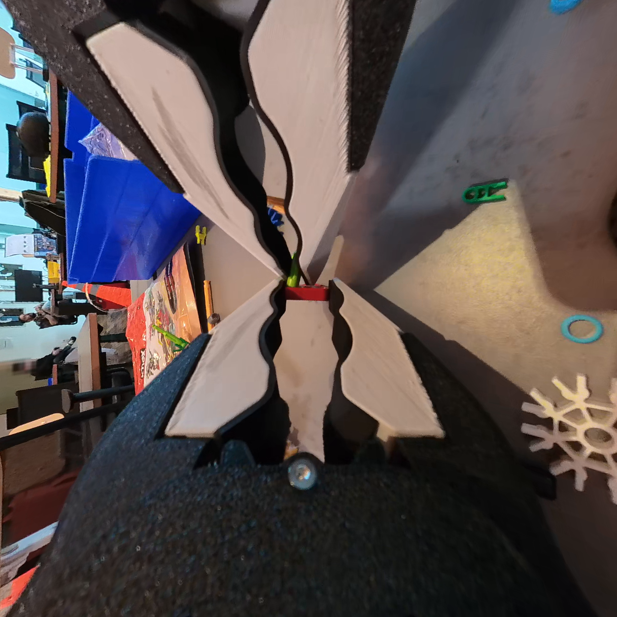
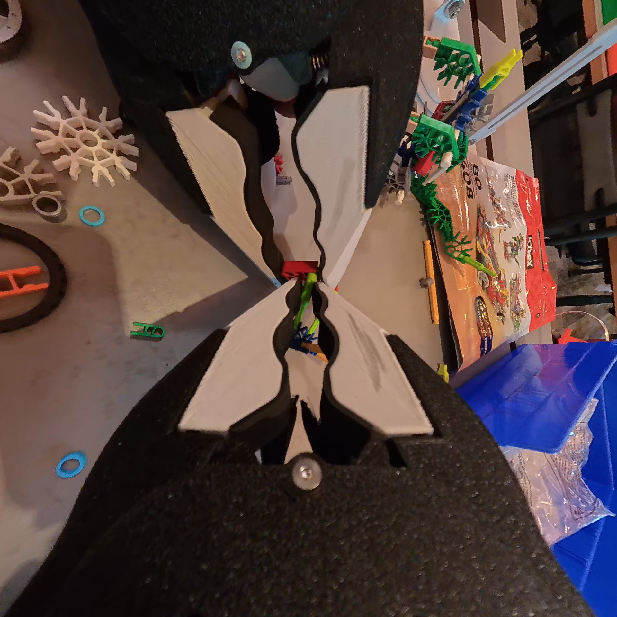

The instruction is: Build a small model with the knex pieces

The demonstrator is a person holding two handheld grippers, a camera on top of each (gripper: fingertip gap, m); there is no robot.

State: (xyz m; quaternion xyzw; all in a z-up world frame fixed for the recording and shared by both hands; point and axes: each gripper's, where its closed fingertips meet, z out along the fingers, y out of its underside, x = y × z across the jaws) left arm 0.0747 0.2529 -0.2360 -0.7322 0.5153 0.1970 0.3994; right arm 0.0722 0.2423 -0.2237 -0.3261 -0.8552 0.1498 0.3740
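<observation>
The left hand-held gripper [image 1: 307, 292] is clamped on a red connector piece [image 1: 307, 293], which spans the gap between its two white fingers [image 1: 233, 360]. The right hand-held gripper [image 2: 309, 287] meets it tip to tip and is closed on a lime-green rod [image 2: 305, 297]; the upper end of that rod touches the red connector piece at its edge. Lower down between the right fingers [image 2: 367, 360], the rod joins a small blue connector [image 2: 302, 340] with a tan rod [image 2: 317, 350] attached.

On the grey surface [image 2: 100, 384] near the grippers lie a small green clip [image 2: 148, 330] and two blue rings [image 2: 91, 215], well apart from one another. A white snowflake connector [image 2: 85, 142] rests beyond them, just beside a grey connector piece [image 2: 23, 190]. An orange piece [image 2: 20, 282] lies inside a black ring [image 2: 50, 263] at the edge of the right wrist view.

On the other side stand blue bins [image 2: 541, 394], one holding a clear plastic bag [image 2: 561, 484]. Farther off lie a printed red bag [image 2: 500, 253], a yellow rod [image 2: 430, 280] beside it, and a green-and-blue built assembly [image 2: 440, 143].
</observation>
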